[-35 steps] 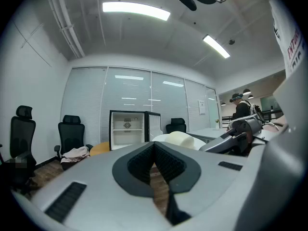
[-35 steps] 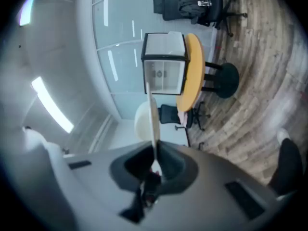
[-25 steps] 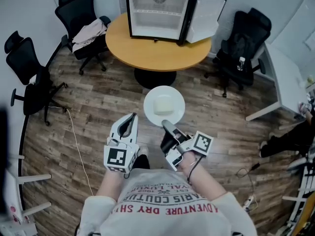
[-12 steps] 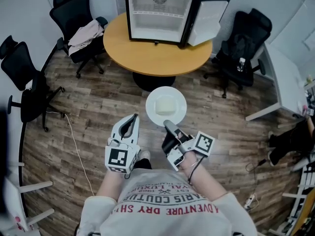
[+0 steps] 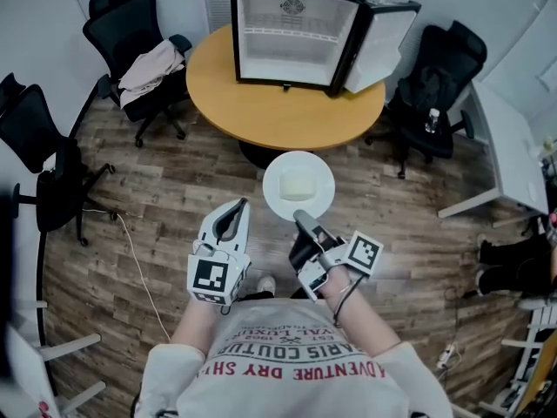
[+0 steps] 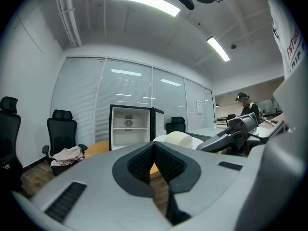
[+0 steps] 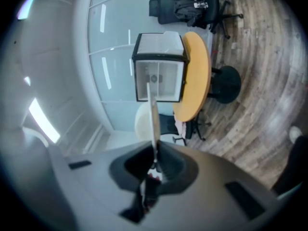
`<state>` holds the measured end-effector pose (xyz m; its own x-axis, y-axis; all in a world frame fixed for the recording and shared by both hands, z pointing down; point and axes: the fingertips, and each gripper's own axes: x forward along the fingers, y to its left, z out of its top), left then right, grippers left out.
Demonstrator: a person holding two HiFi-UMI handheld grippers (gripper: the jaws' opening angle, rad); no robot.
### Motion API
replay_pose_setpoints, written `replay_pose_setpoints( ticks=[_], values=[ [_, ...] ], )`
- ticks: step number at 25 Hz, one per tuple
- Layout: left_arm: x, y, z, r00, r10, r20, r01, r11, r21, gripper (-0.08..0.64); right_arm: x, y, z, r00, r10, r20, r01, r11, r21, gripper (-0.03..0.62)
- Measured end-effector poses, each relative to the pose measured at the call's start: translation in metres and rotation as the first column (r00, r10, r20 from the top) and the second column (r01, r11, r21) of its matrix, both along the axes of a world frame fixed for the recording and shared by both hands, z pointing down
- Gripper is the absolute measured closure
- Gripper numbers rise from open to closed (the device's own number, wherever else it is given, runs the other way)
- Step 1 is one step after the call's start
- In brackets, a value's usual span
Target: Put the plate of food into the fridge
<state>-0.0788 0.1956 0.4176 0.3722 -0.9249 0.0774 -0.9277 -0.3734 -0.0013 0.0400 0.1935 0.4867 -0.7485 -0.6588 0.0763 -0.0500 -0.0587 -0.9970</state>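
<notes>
The step in hand is the carry toward the fridge point(image 5: 291, 33), which stands open on the round desk point(image 5: 278, 111) at the top centre of the head view, its door point(image 5: 383, 40) swung out to the right. The plate point(image 5: 274, 200) hangs over the wooden floor in the middle of the frame, short of the desk's near edge, with a pale block of food point(image 5: 298, 184) sitting at its centre.

The right claw point(image 5: 300, 218) is narrowed onto the plate's near rim. The right gripper view shows the plate edge-on, pinched between the pads. That is the only hold, so the plate juts out from one edge. The main thing, I judge, is to keep the wrist steady and the plate level so that the food does not slide toward the far rim.

The left claw point(image 5: 237, 207) is closed on itself with nothing between its pads, held beside the right one at the lower left. It could come up under the free side of the plate if it starts to sag.

For the approach, come straight at the fridge opening, lift the plate clear of the desk's edge, and stay left of the door. Inside, a shelf crosses the cavity, so pick the level before reaching in and slide the plate in flat.
</notes>
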Motion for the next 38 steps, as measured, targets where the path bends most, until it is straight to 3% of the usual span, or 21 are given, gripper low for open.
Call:
replay_pose_setpoints(
  ticks=[10,19,30,38],
  values=[
    [-0.008,-0.054,0.012,0.999,-0.031,-0.007,0.031,0.999,-0.023,0.534,-0.01,-0.057,0.012,1.0,-0.028,0.007,0.028,0.999,-0.026,0.555],
    [0.001,-0.135,0.011,0.994,-0.108,0.026,0.109,0.994,-0.013,0.534,-0.002,-0.152,0.013,0.994,-0.105,0.014,0.105,0.994,-0.012,0.555],
    [0.045,-0.261,0.005,0.98,-0.196,0.023,0.197,0.98,-0.009,0.534,0.021,-0.278,0.007,0.972,-0.235,0.009,0.235,0.972,-0.003,0.555],
    [0.059,-0.309,0.016,0.972,-0.234,0.028,0.234,0.972,-0.035,0.534,0.036,-0.332,0.013,0.965,-0.261,0.021,0.262,0.965,-0.021,0.555]
  ],
)
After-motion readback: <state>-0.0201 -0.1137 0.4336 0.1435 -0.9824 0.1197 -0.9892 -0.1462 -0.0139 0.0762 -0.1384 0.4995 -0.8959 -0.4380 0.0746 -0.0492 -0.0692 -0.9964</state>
